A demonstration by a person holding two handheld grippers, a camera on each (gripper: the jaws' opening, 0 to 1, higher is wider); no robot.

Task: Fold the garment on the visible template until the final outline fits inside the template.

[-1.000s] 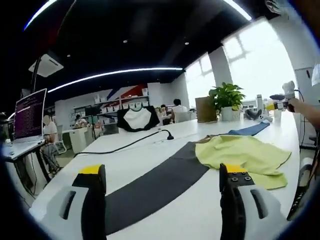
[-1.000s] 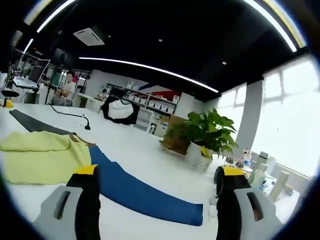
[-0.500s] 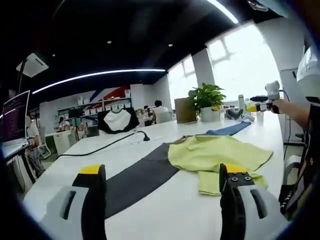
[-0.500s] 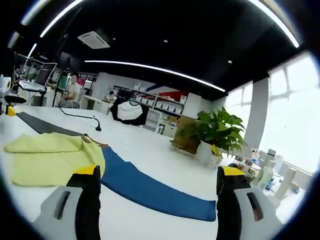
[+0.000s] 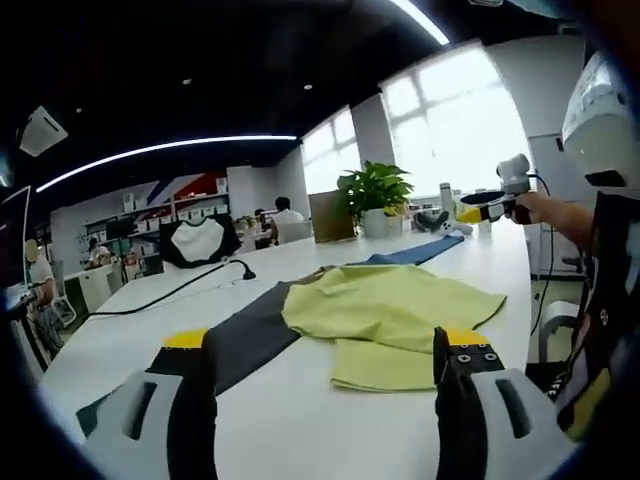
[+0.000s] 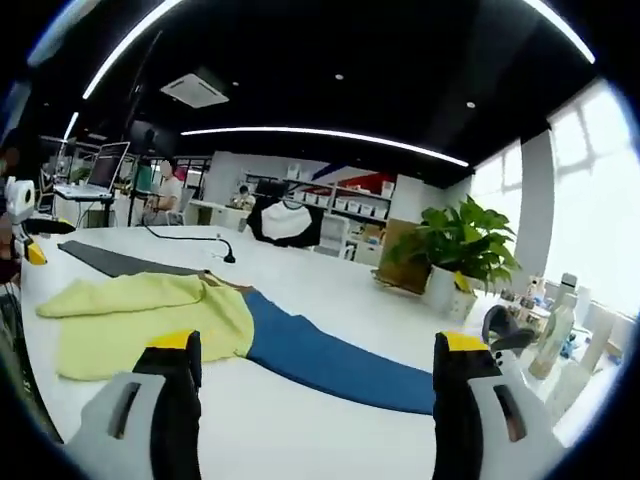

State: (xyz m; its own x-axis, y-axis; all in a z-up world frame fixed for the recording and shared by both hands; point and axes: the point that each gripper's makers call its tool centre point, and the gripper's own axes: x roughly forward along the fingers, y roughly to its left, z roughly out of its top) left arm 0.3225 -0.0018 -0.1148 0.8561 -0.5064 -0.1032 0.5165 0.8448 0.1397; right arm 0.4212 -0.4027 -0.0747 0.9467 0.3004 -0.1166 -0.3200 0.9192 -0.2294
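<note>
Both the left claw [image 5: 322,345] and right claw [image 6: 317,345] hover wide and empty above the tabletop [image 5: 300,430], so a careless grab risks dragging the crumpled yellow garment [image 5: 390,310] off the dark-and-blue template strip [image 6: 330,355].

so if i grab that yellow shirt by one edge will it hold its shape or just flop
Probably flop: the yellow shirt lies in soft folds and wrinkles on the white table, so it looks thin and limp. It likely weighs little. Lifted by one edge, the loosely stacked layers may slide apart.
</note>
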